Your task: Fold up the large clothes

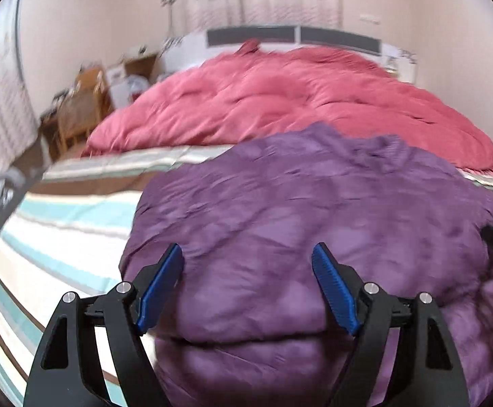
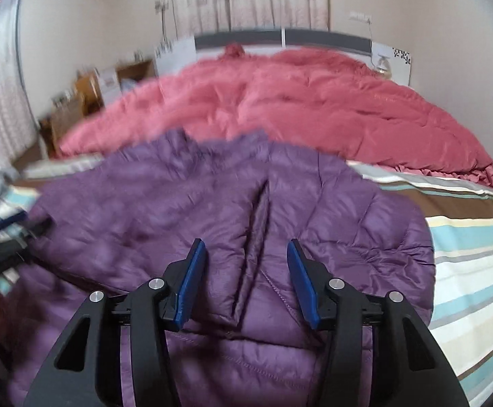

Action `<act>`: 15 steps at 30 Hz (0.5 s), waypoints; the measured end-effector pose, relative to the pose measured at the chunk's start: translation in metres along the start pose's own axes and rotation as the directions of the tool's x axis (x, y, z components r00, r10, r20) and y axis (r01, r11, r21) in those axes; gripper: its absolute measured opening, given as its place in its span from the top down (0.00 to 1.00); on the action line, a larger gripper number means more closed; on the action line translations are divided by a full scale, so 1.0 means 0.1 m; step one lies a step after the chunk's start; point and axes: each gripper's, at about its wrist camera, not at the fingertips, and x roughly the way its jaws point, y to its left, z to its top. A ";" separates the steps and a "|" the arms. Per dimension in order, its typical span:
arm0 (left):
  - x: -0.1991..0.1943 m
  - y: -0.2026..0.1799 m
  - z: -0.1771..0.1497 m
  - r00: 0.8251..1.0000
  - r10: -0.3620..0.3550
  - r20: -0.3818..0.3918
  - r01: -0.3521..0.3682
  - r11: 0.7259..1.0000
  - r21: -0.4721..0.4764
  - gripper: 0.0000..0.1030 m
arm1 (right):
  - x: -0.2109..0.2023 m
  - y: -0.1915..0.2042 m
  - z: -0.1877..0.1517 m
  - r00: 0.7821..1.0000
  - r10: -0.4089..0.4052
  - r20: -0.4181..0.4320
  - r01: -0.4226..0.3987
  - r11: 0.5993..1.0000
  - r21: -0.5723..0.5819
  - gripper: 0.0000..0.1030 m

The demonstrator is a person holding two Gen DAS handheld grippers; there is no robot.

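Left wrist view takes in the bed (image 1: 60, 224) first, its striped sheet running out to the left, with a pink duvet (image 1: 280, 101) heaped across the far half. On the near half lies the purple jacket (image 1: 314, 203), a puffy quilted one, spread flat with its collar toward the duvet and its hem toward the cameras, so its long axis runs away from both hands. It looks partly folded already, though the blur makes that uncertain.

The left hand-held gripper (image 1: 248, 283) hangs over the jacket's left part, jaws wide apart with nothing between them but cloth lying below. The right hand-held gripper (image 2: 246, 279) is over the right part, just near of a dark slanted crease or pocket slit; its jaws stand apart too, somewhat narrower, and the pads press on nothing.

Each hand-held gripper shows at the edge of the other's view, so the two flank the jacket side by side. Neither hand seems clearly nearer: the jacket lies straight ahead of and beneath both, so the next grasp probably means dropping onto the near hem.
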 end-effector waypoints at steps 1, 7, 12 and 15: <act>0.10 0.08 -0.02 0.999 0.011 -0.034 -0.012 1.000 -0.015 0.23 | 0.10 0.00 -0.02 0.999 -0.024 -0.034 0.024 1.000 -0.003 0.51; 0.46 0.16 -0.10 0.991 -0.038 -0.132 0.029 0.997 -0.069 0.22 | 0.36 -0.04 -0.10 0.994 -0.023 -0.111 0.030 0.998 0.057 0.51; 0.38 0.15 -0.10 0.991 -0.045 -0.123 0.039 0.998 -0.052 0.16 | 0.28 -0.10 -0.08 0.995 0.017 -0.103 -0.006 0.995 0.099 0.51; 0.08 0.24 -0.17 0.995 -0.032 -0.094 0.031 0.999 -0.017 0.02 | -0.02 -0.27 -0.12 0.996 0.064 -0.065 -0.054 0.987 0.152 0.45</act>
